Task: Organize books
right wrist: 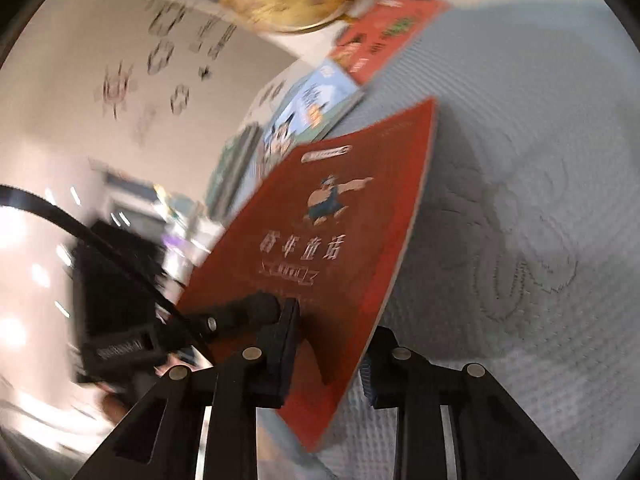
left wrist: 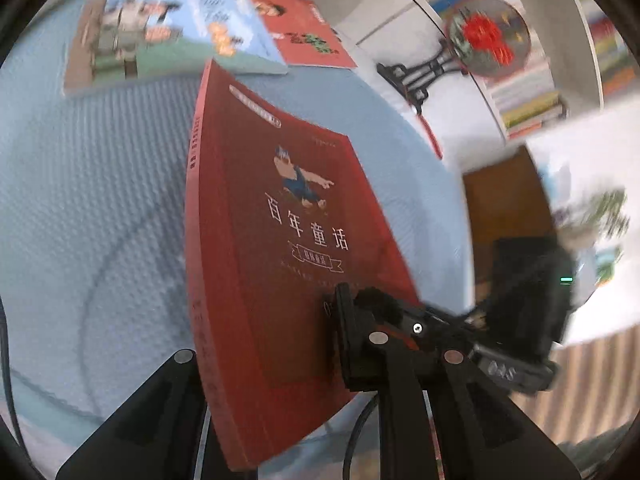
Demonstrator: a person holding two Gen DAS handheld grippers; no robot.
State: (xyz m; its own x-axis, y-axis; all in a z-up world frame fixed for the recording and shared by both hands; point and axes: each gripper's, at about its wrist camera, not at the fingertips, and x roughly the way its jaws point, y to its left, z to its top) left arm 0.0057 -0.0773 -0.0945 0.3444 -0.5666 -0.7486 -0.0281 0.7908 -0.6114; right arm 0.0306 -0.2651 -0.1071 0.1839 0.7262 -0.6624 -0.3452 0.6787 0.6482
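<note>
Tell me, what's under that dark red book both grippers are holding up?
Under the dark red book lies the pale blue quilted mat, with stitched patterns showing. The left gripper and right gripper clamp its lower edge. The patch of mat directly beneath the book is hidden.

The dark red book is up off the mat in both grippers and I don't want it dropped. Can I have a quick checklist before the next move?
1. Left gripper shut on the dark red book: ok.
2. Right gripper shut on its near edge: ok.
3. Book clear of blue book and red book: ok.
4. Blue mat bare below: ok.
5. Free shelf slot: cannot tell.
</note>
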